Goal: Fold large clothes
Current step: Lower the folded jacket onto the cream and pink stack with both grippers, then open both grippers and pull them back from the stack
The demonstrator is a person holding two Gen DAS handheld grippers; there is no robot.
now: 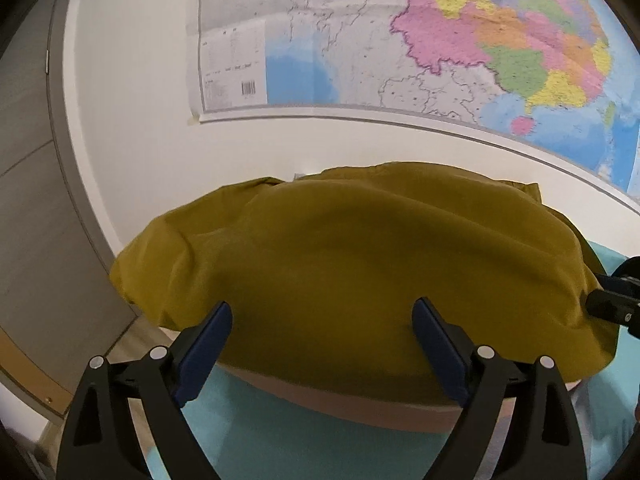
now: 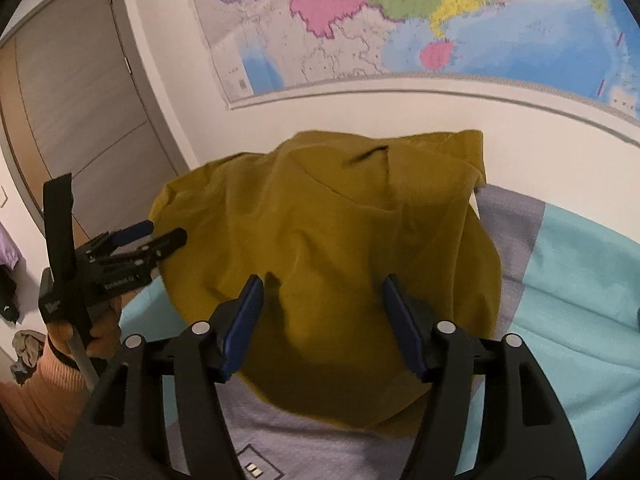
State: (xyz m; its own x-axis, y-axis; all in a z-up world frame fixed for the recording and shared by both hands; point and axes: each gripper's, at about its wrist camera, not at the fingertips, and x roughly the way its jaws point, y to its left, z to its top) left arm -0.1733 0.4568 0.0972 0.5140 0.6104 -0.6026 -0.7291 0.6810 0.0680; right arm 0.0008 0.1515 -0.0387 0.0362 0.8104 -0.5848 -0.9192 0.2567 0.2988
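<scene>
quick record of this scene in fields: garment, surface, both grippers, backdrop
garment: mustard-yellow garment, folded into a rumpled bundle
surface: teal and grey bedcover, garment lying on it
left gripper: left gripper open, nothing between its blue pads, poised at the garment's near edge
right gripper: right gripper open, nothing gripped, poised over the garment's near part
backdrop: coloured wall map on a white wall; grey door to the left
person: hand in an orange sleeve holding the left gripper
</scene>
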